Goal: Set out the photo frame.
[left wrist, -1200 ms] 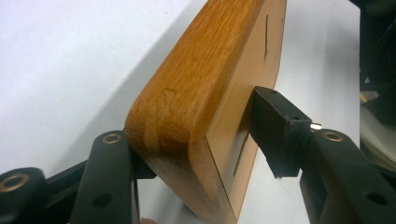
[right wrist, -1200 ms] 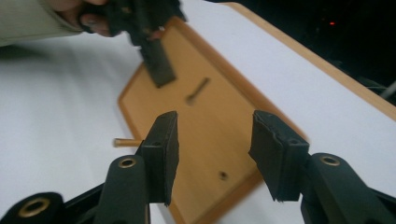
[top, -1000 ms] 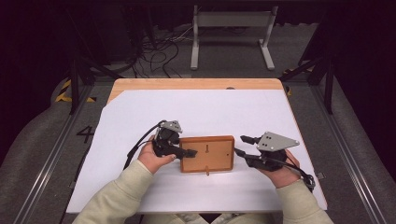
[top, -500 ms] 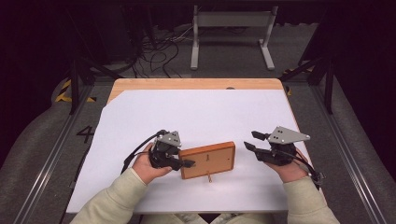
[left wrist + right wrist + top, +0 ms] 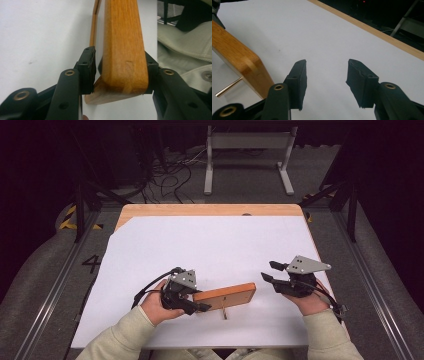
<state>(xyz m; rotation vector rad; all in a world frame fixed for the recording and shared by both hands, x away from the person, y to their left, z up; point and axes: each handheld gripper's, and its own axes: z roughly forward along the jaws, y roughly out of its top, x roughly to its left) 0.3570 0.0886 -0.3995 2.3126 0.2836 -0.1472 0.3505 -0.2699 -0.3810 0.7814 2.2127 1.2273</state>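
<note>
Since the earlier high-view frames, the wooden picture frame [image 5: 225, 296] has gone from lying flat on the white table cover [image 5: 215, 245] to standing tilted up on its long edge, and my left gripper [image 5: 196, 307] has swung with it; its jaws have just been opening a little, with the frame's end between them. In the high view, the frame sits near the front edge of the table, between my two hands, its thin stand leg [image 5: 224, 312] pointing toward me. My right gripper [image 5: 266, 271] hovers just beside the frame's right end, apart from it. In the left gripper view, one jaw presses the frame's far face while the other stands a sliver off the back panel [image 5: 122, 50], so I judge the hold loose. To do this step well, I should tighten that grip before tilting further, keep the lower edge on the cover, and bring the right gripper in to swing the leg out. In the right gripper view, the jaws stand moderately wide with nothing between them; the frame's corner [image 5: 242, 62] and brass-coloured leg [image 5: 228, 87] lie to their left. No containers are on the table.
</note>
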